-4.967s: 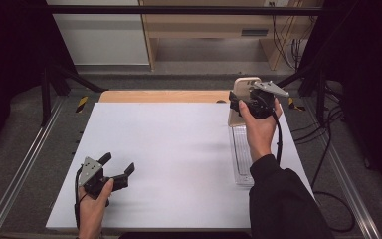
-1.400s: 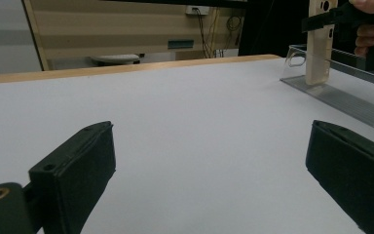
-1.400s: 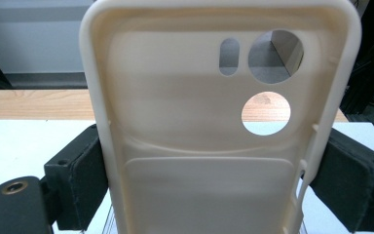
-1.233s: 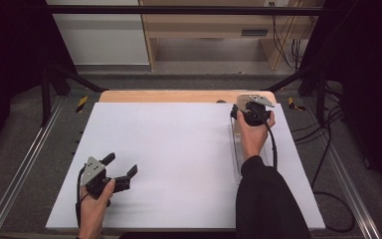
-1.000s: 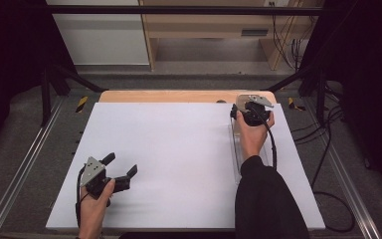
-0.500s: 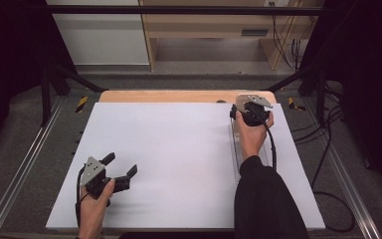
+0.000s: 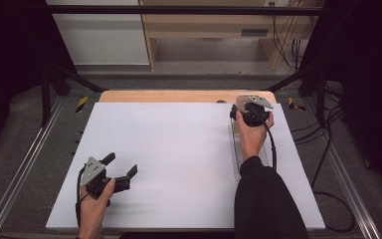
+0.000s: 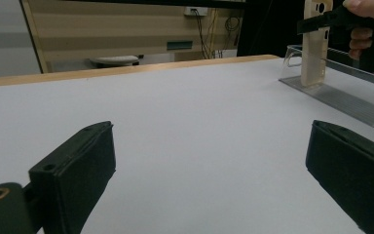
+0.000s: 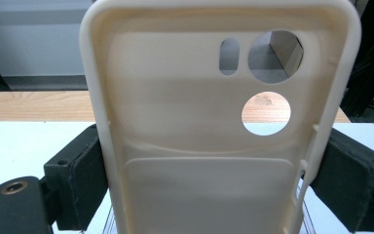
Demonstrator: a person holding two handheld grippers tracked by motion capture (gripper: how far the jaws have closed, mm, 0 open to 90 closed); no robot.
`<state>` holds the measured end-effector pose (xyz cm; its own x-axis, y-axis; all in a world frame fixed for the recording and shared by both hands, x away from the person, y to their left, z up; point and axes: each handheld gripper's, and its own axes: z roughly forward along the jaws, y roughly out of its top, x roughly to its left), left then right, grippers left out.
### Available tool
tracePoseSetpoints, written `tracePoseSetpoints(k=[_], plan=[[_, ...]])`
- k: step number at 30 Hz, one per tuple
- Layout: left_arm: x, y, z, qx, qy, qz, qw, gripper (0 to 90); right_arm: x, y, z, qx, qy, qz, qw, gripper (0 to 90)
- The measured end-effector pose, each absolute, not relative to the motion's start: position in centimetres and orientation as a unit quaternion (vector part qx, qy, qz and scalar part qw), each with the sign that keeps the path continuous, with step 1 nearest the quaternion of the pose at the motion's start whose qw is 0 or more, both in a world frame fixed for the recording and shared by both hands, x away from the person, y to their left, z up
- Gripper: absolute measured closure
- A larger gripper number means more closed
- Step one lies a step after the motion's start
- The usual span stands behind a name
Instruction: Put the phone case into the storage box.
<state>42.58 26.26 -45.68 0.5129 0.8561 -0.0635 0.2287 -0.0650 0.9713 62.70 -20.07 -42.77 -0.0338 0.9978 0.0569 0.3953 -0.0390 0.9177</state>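
- Since five seconds ago, right gripper (image 7: 249, 112) has come down and slightly inward at the far right of the table; over the last second it holds steady. Left gripper (image 7: 113, 173) is unchanged near the front-left.
- Right gripper: jaws clamped on the two long edges of a cream plastic phone case (image 9: 214, 122), held upright; its inner face, with round and oval camera cut-outs, faces the right gripper view.
- In the left gripper view, the case (image 8: 314, 44) stands upright with its lower end at the clear ridged plastic tray (image 8: 350, 97); contact cannot be told.
- Tray (image 7: 235, 149) lies along the right side of the white table sheet (image 7: 179, 159), partly under the person's right forearm (image 7: 263, 199).
- Left gripper: jaws wide apart, nothing between them, low over the bare sheet (image 8: 185, 126).
- Strip of wooden tabletop (image 7: 169, 96) shows beyond the sheet's far edge.
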Motion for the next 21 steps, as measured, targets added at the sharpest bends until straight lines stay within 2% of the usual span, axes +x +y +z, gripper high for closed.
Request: tracePoseSetpoints(k=[21], plan=[[42.58,26.14,-45.71,0.674,0.4,0.282,0.553,3.7,63.04,-20.15,-42.84,0.587,0.578,0.427,0.373,11.3]])
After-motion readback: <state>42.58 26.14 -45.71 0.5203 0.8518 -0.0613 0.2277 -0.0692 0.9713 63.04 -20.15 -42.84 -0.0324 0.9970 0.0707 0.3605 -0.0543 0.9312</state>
